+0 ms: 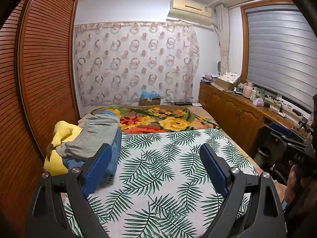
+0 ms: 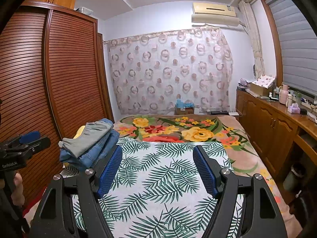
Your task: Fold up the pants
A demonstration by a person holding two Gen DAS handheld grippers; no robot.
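Observation:
A stack of folded pants lies at the bed's left side: grey pants (image 1: 99,134) (image 2: 93,134) on top of blue jeans (image 1: 115,152) (image 2: 97,152). My left gripper (image 1: 155,152) is open and empty, held above the palm-leaf sheet (image 1: 158,168), just right of the stack. My right gripper (image 2: 157,154) is open and empty above the same sheet (image 2: 158,178). The left gripper also shows at the left edge of the right wrist view (image 2: 25,140); the right gripper shows at the right edge of the left wrist view (image 1: 293,144).
A yellow pillow (image 1: 59,136) lies under the stack. A floral blanket (image 1: 168,121) covers the far bed. A louvred wooden wardrobe (image 1: 39,69) stands left. A wooden cabinet (image 1: 237,111) with bottles runs along the right.

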